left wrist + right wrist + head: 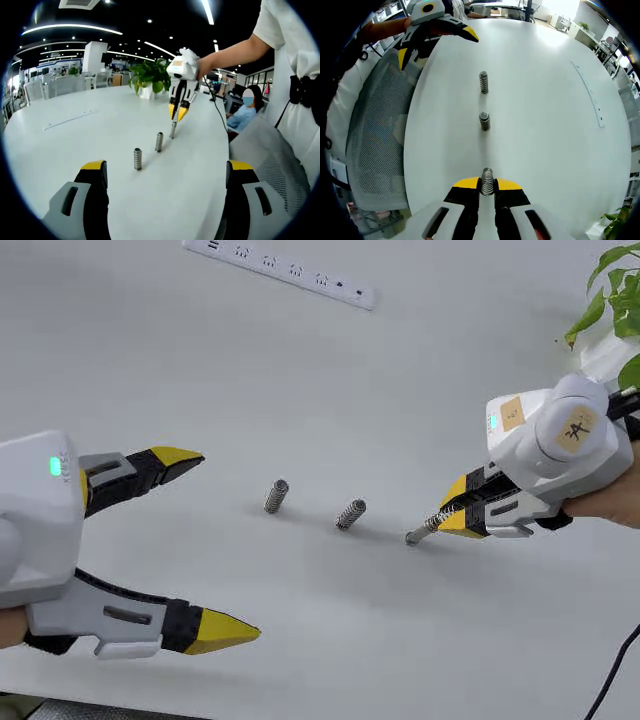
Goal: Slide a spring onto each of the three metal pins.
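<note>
Two upright metal pins, each wrapped in a spring, stand on the white table: one (276,496) (137,158) (483,82) and another (350,513) (159,142) (484,120). A third pin (418,534) (173,131) rests its tip on the table, tilted. My right gripper (450,517) (177,112) (487,184) is shut on a spring (439,519) (487,180) around that pin's upper part. My left gripper (212,540) (166,167) (435,35) hovers wide open to the left of the pins, holding nothing.
A white power strip (280,270) lies at the table's far side. A potted plant (610,290) (150,75) stands at the far right, and a black cable (615,680) runs along the near right. A mesh chair (270,150) (375,135) sits beside the table.
</note>
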`<state>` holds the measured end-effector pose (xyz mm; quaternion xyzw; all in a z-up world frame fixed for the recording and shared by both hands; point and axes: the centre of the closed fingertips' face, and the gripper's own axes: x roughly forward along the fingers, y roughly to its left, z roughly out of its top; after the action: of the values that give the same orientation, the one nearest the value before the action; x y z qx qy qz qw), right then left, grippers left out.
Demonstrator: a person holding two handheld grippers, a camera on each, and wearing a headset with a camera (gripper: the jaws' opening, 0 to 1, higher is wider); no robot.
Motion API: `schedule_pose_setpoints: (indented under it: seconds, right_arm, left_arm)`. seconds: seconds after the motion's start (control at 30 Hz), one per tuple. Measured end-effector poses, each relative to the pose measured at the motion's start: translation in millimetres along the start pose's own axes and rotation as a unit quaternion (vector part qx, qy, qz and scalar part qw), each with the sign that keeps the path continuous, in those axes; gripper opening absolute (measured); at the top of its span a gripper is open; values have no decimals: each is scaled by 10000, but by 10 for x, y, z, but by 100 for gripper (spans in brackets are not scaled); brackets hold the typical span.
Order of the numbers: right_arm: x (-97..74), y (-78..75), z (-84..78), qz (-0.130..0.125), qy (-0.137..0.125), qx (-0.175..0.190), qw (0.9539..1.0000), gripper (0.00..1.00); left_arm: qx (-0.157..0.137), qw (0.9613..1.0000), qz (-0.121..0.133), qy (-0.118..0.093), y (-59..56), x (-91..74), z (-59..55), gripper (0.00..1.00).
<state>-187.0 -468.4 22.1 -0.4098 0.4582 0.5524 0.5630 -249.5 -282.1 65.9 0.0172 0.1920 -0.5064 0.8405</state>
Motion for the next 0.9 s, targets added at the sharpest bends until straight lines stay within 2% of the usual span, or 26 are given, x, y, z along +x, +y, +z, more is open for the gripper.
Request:
schedule_pose_setpoints:
  seconds: [0.9]
  right_arm:
    - [280, 19, -53, 38, 50, -89, 9999, 8]
  left_arm:
    - [-102, 9999, -15, 11, -27, 3, -43, 96]
